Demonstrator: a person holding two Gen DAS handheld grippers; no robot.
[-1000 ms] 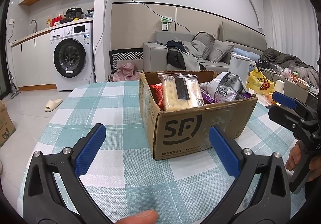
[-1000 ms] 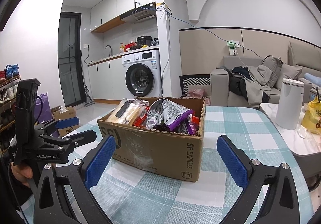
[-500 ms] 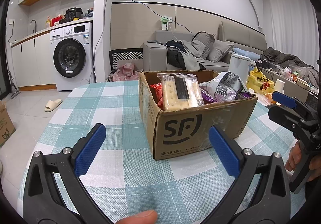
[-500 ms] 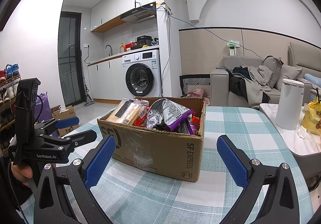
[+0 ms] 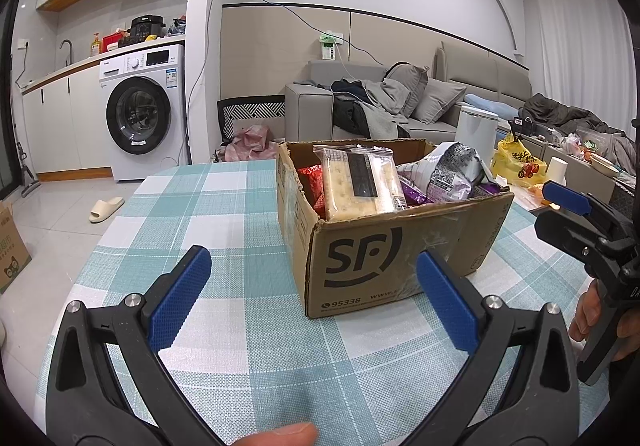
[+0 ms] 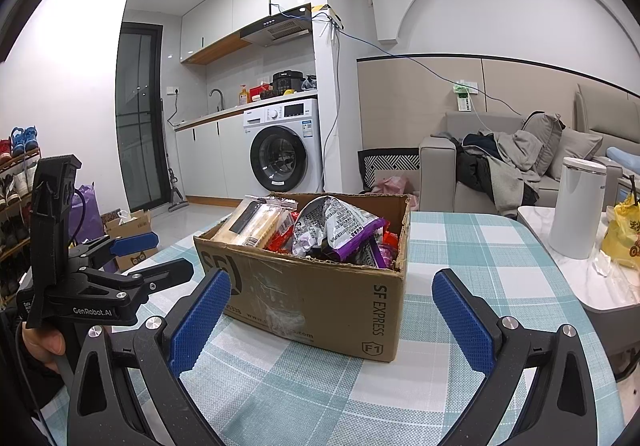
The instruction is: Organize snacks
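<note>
While spread wide and empty, left hand-held gripper (image 5: pixel 312 294) near box (image 5: pixel 400 258). Right hand-held gripper (image 6: pixel 332 310) likewise spread. Snacks (image 6: pixel 332 230) inside, on surface (image 5: pixel 224 206).

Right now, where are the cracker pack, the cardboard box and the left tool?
cracker pack (image 5: pixel 360 182), left wrist view, label face
cardboard box (image 5: pixel 360 266), left wrist view, logo wall
left tool (image 5: pixel 316 286), left wrist view, between fingertips

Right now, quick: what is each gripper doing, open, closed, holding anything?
Left gripper: open, holding nothing, short of the cardboard box.
Right gripper: open, holding nothing, also facing the box.
</note>
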